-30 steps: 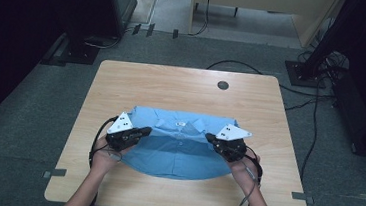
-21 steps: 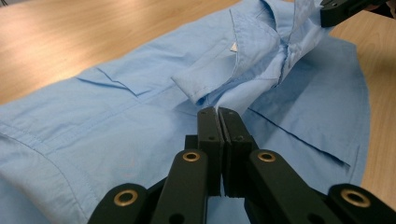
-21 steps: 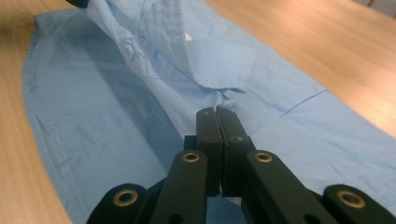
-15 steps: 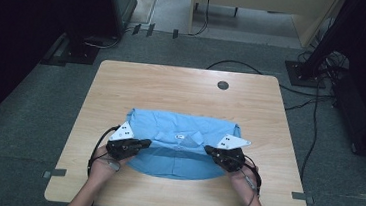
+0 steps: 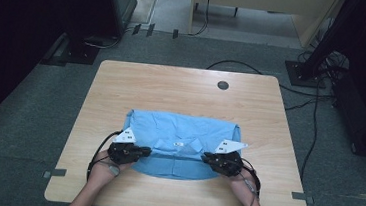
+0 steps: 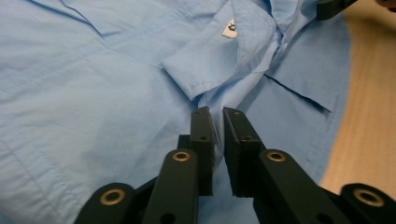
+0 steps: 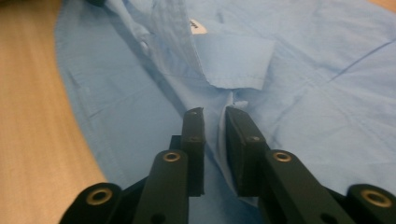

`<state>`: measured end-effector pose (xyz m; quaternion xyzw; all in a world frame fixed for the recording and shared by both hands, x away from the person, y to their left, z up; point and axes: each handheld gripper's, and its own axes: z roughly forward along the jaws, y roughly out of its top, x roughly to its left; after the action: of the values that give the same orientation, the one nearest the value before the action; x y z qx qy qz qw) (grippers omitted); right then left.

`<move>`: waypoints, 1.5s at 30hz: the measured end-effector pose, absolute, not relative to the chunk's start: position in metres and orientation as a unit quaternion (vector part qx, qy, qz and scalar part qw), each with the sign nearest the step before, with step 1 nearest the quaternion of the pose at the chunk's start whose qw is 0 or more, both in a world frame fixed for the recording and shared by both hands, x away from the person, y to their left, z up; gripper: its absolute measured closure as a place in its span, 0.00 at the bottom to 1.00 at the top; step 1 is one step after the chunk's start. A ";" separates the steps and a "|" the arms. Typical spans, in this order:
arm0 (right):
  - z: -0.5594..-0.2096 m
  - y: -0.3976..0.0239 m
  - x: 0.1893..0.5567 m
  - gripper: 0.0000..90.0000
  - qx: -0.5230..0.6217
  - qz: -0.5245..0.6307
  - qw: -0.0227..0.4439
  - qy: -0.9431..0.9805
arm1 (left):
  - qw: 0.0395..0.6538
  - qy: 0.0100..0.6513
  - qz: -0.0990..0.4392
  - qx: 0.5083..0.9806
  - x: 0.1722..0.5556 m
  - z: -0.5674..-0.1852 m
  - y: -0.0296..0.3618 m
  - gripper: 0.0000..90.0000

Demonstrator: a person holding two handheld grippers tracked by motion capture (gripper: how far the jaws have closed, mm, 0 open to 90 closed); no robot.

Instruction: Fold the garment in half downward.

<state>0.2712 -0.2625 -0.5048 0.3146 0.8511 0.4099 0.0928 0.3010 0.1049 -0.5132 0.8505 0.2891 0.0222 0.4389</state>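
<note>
**Item: one light-blue shirt, folded, on wooden table**

Here we list, left to right. Left gripper [image 5: 142, 151]: jaws narrow, just been opening, a fold of cloth in the slim gap; we cannot tell whether the pads press on it. Shirt [image 5: 183, 133]: light blue, collared, lying flat on the near half of the table [image 5: 182, 90], collar tips spread, button placket running towards the person. Label [image 6: 229, 29]: small white tag inside the collar, its print too blurred for us to read. Right gripper [image 5: 207, 158]: jaws likewise narrow, just been opening, cloth ridge between them. Against the earlier picture, we note both grippers lower and nearer the person, the shirt's near edge now laid down flat.
</note>
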 end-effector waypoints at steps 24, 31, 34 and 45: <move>-0.495 -0.282 0.274 0.78 0.324 0.459 0.055 0.825 | 0.420 0.301 0.081 0.852 0.316 -0.504 0.110 0.66; -0.500 -0.279 0.278 0.69 0.334 0.446 0.069 0.827 | 0.417 0.299 0.092 0.853 0.322 -0.504 0.109 0.52; -0.501 -0.278 0.279 0.64 0.337 0.446 0.072 0.826 | 0.422 0.290 0.106 0.852 0.324 -0.503 0.108 0.42; -0.505 -0.271 0.282 0.51 0.333 0.431 0.093 0.834 | 0.423 0.275 0.128 0.854 0.330 -0.501 0.106 0.31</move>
<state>0.2819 -0.2715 -0.5055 0.3333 0.8336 0.4306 0.0927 0.3300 0.1062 -0.5007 0.8536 0.2754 0.1281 0.4233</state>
